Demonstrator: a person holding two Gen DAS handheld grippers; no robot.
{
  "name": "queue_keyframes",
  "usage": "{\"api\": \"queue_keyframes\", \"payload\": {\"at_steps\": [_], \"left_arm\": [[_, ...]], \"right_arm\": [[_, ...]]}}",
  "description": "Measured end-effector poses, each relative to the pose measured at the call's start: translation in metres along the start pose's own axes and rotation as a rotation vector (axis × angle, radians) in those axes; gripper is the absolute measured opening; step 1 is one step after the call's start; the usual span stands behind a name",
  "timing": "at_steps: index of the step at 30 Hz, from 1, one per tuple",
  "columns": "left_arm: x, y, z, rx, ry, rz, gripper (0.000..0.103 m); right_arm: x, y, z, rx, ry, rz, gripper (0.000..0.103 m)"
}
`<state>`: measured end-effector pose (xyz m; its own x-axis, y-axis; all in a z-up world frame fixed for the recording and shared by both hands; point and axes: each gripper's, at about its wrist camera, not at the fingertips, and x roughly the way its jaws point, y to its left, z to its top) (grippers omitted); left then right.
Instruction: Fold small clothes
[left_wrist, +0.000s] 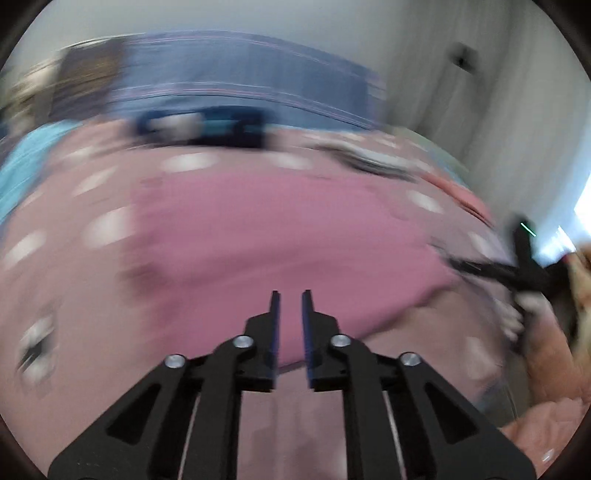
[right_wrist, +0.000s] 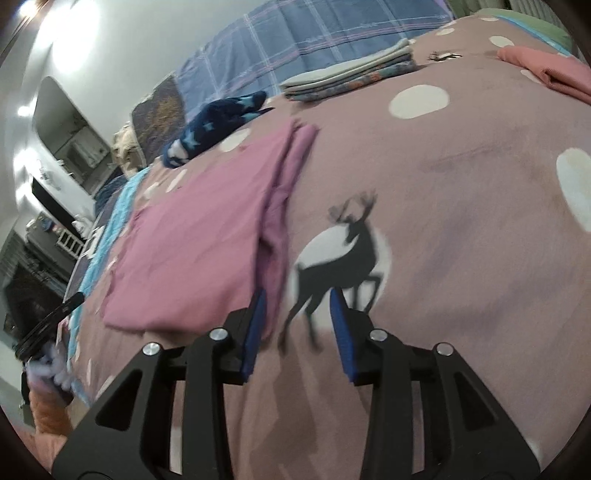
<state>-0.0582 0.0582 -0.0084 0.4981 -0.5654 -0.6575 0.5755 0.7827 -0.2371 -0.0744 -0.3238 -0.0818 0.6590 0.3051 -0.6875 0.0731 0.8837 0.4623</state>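
A mauve blanket (right_wrist: 461, 221) printed with pale dots and a black deer silhouette (right_wrist: 340, 258) covers the bed. At its head lies a blue plaid cover (right_wrist: 314, 40) against a white wall (right_wrist: 122, 48). On the blanket rest a stack of folded cloths (right_wrist: 351, 79), a navy star-patterned garment (right_wrist: 218, 125) and a salmon-pink cloth (right_wrist: 550, 72) at the far right edge. No writing or label can be read, and no container shows.

The pink garment (right_wrist: 199, 236), folded flat, lies on the blanket left of the deer. In the blurred left wrist view it appears as the same pink patch (left_wrist: 277, 236).

The left gripper (left_wrist: 291, 299) hovers above the garment's near edge, its jaws narrow with nothing between them. The right gripper (right_wrist: 298, 299) stands moderately open; its left finger (right_wrist: 255, 325) is at the garment's near right corner, gripping nothing.
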Motion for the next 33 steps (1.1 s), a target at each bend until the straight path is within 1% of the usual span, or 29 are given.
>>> {"api": "queue_keyframes", "payload": {"at_steps": [1, 2, 3, 5, 7, 8, 9, 10, 11, 14, 17, 18, 19, 20, 21, 22, 23, 24, 25, 26, 27, 29, 30, 31, 32, 33], "left_arm": [[0.018, -0.025, 0.007, 0.063, 0.029, -0.056, 0.014], [0.034, -0.051, 0.011, 0.125, 0.053, -0.097, 0.017], [0.056, -0.082, 0.017, 0.208, 0.083, -0.134, 0.021], [0.092, -0.130, 0.021, 0.337, 0.121, -0.182, 0.025], [0.124, -0.166, 0.022, 0.411, 0.161, -0.204, 0.028], [0.138, -0.180, 0.022, 0.438, 0.173, -0.209, 0.035], [0.149, -0.191, 0.020, 0.463, 0.178, -0.185, 0.037], [0.159, -0.199, 0.019, 0.488, 0.188, -0.157, 0.037], [0.163, -0.202, 0.018, 0.499, 0.197, -0.148, 0.037], [0.177, -0.205, 0.014, 0.497, 0.237, -0.125, 0.037], [0.180, -0.202, 0.015, 0.479, 0.250, -0.134, 0.037], [0.182, -0.201, 0.014, 0.475, 0.256, -0.139, 0.037], [0.183, -0.200, 0.014, 0.470, 0.261, -0.146, 0.036], [0.184, -0.199, 0.010, 0.458, 0.264, -0.155, 0.028], [0.187, -0.193, 0.014, 0.426, 0.268, -0.178, 0.014], [0.187, -0.189, 0.016, 0.391, 0.276, -0.212, 0.008], [0.186, -0.185, 0.018, 0.354, 0.284, -0.256, 0.006], [0.183, -0.183, 0.018, 0.337, 0.286, -0.310, 0.006], [0.183, -0.184, 0.016, 0.341, 0.292, -0.331, 0.006], [0.184, -0.186, 0.013, 0.355, 0.303, -0.336, 0.006], [0.189, -0.187, 0.009, 0.364, 0.312, -0.336, 0.006], [0.194, -0.180, 0.011, 0.327, 0.323, -0.365, 0.006], [0.194, -0.176, 0.012, 0.300, 0.327, -0.384, 0.006], [0.194, -0.174, 0.011, 0.294, 0.325, -0.389, 0.006], [0.193, -0.174, 0.010, 0.300, 0.319, -0.386, 0.007], [0.191, -0.176, 0.008, 0.314, 0.310, -0.378, 0.008]], "right_arm": [[0.002, -0.003, 0.007, 0.006, 0.004, -0.010, 0.031], [0.005, -0.006, 0.016, 0.005, 0.006, -0.020, 0.031], [0.007, -0.007, 0.025, -0.001, 0.005, -0.022, 0.031], [0.014, -0.011, 0.049, 0.001, 0.000, -0.008, 0.031], [0.026, -0.016, 0.076, 0.023, 0.012, 0.034, 0.031], [0.032, -0.017, 0.085, 0.027, 0.019, 0.046, 0.031], [0.043, -0.017, 0.099, 0.023, 0.035, 0.055, 0.031], [0.048, -0.016, 0.105, 0.020, 0.040, 0.054, 0.031], [0.059, -0.015, 0.117, 0.012, 0.055, 0.052, 0.031], [0.092, -0.014, 0.141, 0.010, 0.110, 0.087, 0.031], [0.114, -0.015, 0.155, 0.015, 0.139, 0.102, 0.032], [0.122, -0.015, 0.159, 0.018, 0.151, 0.113, 0.034], [0.131, -0.015, 0.163, 0.019, 0.168, 0.139, 0.035], [0.137, -0.014, 0.166, 0.013, 0.175, 0.158, 0.032], [0.143, -0.014, 0.169, 0.001, 0.176, 0.169, 0.005], [0.145, -0.013, 0.171, -0.008, 0.170, 0.163, 0.006], [0.145, -0.014, 0.174, -0.004, 0.145, 0.151, 0.006], [0.139, -0.014, 0.177, 0.005, 0.109, 0.176, 0.006], [0.132, -0.013, 0.180, 0.008, 0.074, 0.212, 0.006], [0.123, -0.009, 0.183, -0.011, 0.033, 0.245, 0.006], [0.121, -0.004, 0.184, -0.039, 0.019, 0.232, 0.006], [0.135, 0.000, 0.183, -0.092, 0.066, 0.126, 0.006], [0.147, 0.000, 0.179, -0.117, 0.104, 0.071, 0.007], [0.153, -0.003, 0.175, -0.119, 0.115, 0.053, 0.006], [0.152, -0.006, 0.173, -0.105, 0.104, 0.066, 0.007], [0.147, -0.010, 0.173, -0.081, 0.091, 0.074, 0.011]]}}
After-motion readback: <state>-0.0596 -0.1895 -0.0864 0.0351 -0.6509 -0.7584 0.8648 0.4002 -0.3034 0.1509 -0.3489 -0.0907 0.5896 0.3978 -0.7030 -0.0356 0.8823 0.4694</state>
